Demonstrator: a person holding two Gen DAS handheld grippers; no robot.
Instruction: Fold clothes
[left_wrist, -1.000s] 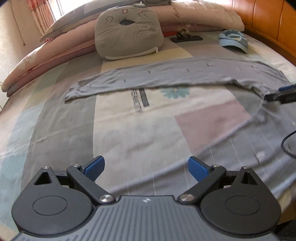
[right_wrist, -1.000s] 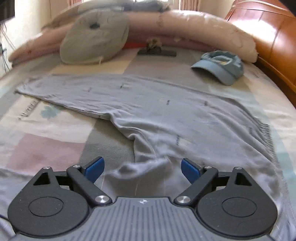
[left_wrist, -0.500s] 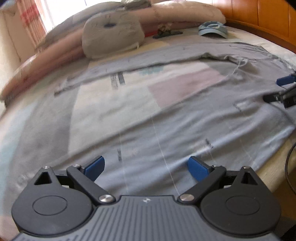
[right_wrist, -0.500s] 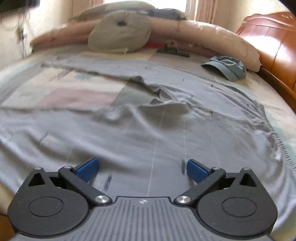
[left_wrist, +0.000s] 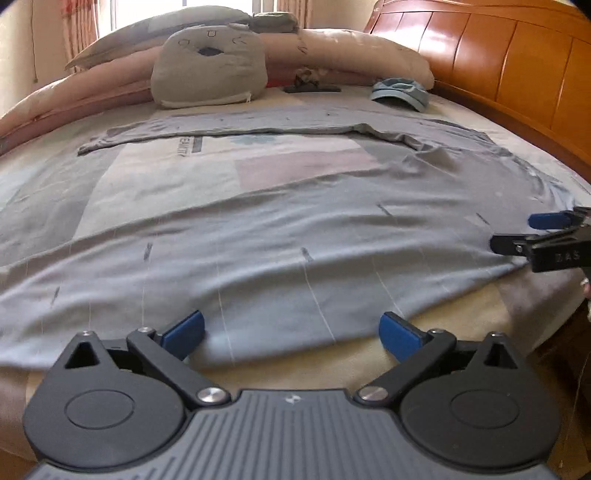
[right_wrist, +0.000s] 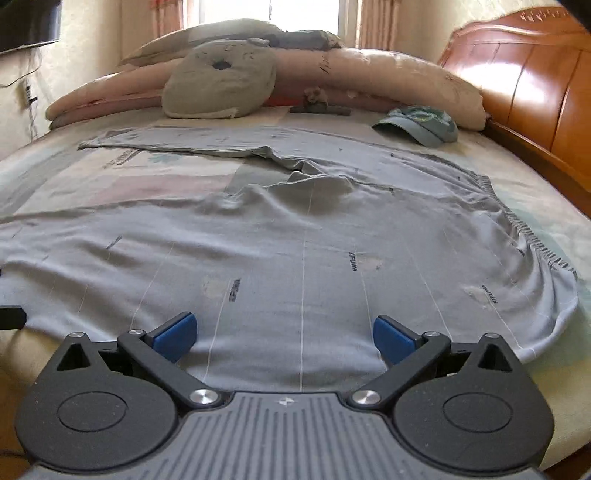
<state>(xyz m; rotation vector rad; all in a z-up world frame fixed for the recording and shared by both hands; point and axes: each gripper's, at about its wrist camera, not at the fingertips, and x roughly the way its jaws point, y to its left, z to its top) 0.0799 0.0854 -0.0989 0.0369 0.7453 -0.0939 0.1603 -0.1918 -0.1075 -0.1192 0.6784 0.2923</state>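
Grey-blue trousers (left_wrist: 295, 236) lie spread across the bed, one leg stretching along the far side (left_wrist: 221, 127) and the other near the front edge. Their elastic waistband (right_wrist: 517, 225) curves at the right. My left gripper (left_wrist: 291, 328) hovers open over the near leg's front hem, with nothing between its blue pads (left_wrist: 184, 330). My right gripper (right_wrist: 284, 332) also stands open, low over the same leg closer to the waistband, and holds nothing. From the left wrist view the right gripper (left_wrist: 546, 236) shows at the right edge, above the cloth.
A grey cushion (left_wrist: 210, 70) and rolled pink bedding (right_wrist: 388, 74) line the far side. A blue cap (right_wrist: 421, 123) and a flat black item (right_wrist: 319, 109) lie beyond the trousers. The wooden headboard (left_wrist: 498, 55) runs along the right. The bed's front edge (left_wrist: 369, 354) is just below the fingers.
Both grippers drew back and down toward the bed's front edge. The near trouser leg now fills both views. The right jaws widened slightly, and the bunched cloth between them is gone.
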